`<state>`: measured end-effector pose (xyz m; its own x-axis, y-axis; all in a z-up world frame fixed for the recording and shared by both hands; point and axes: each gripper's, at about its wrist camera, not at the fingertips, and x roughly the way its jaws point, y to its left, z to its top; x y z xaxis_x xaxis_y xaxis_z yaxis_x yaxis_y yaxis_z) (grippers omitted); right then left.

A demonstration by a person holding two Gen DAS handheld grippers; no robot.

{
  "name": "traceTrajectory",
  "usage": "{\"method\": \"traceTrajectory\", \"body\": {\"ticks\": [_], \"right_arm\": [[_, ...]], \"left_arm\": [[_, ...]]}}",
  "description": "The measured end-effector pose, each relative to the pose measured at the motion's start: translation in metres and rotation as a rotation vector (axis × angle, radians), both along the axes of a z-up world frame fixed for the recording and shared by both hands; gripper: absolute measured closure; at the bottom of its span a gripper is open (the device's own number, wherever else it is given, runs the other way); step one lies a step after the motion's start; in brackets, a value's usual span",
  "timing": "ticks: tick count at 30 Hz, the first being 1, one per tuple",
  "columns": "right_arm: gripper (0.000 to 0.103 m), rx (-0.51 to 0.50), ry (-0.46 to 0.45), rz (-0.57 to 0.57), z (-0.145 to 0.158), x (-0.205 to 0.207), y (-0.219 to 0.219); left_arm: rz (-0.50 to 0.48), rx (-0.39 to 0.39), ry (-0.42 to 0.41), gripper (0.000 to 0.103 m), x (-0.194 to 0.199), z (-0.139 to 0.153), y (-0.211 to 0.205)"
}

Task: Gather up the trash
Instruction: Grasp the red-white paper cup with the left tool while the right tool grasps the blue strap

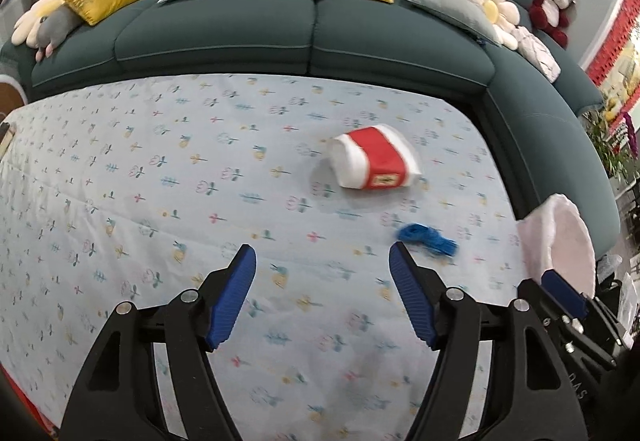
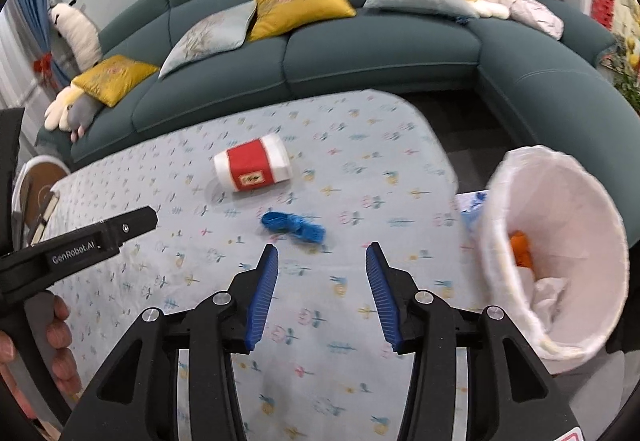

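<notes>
A red and white paper cup (image 1: 374, 161) lies on its side on the floral tablecloth (image 1: 160, 201); it also shows in the right wrist view (image 2: 252, 168). A crumpled blue wrapper (image 1: 426, 238) lies nearer, also seen in the right wrist view (image 2: 294, 227). A white-lined trash bin (image 2: 556, 253) stands at the table's right edge with orange and white trash inside; its rim shows in the left wrist view (image 1: 564, 241). My left gripper (image 1: 323, 261) is open and empty, left of the wrapper. My right gripper (image 2: 322, 257) is open and empty, just short of the wrapper.
A teal sofa (image 1: 304, 37) with yellow and grey cushions curves behind and to the right of the table. Plush toys sit on it. The left gripper's body (image 2: 80, 241) and the hand holding it reach in at the left of the right wrist view.
</notes>
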<state>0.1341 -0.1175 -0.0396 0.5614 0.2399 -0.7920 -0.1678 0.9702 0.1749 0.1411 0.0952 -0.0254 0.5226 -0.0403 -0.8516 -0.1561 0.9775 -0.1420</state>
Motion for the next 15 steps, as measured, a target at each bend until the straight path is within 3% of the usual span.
{"method": "traceTrajectory", "body": {"ticks": [4, 15], "right_arm": [[0.058, -0.01, 0.024, 0.037, -0.019, 0.019, 0.022], [0.058, -0.04, 0.078, 0.086, -0.068, 0.074, 0.043]], "left_arm": [[0.006, -0.015, -0.011, 0.03, 0.018, -0.008, 0.011], [-0.025, -0.054, 0.008, 0.033, 0.093, -0.035, -0.006]]}}
